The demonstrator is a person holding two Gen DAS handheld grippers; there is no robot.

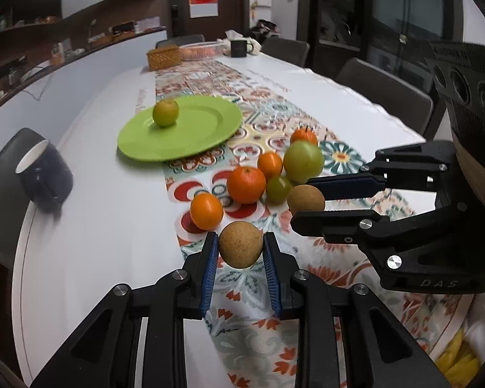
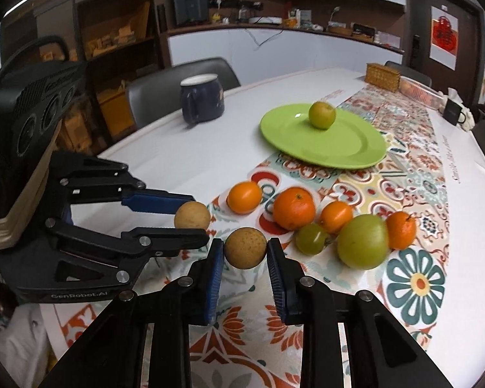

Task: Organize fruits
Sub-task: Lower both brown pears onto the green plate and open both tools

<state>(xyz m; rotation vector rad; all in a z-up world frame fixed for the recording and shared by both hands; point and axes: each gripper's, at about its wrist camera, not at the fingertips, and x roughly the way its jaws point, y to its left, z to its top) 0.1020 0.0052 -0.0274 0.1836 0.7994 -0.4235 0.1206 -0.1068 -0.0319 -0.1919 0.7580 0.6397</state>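
My left gripper is shut on a round brown fruit, held just above the patterned runner. My right gripper is shut on a second brown fruit; it shows from the side in the left wrist view with its fruit. The left gripper with its fruit shows at the left of the right wrist view. A green plate holds one green fruit. Several oranges, such as one, and green fruits, such as the big one, lie clustered on the runner.
A dark blue mug stands at the table's left edge, near a grey chair. A woven basket, a tray and a black mug stand at the table's far end. Chairs line the right side.
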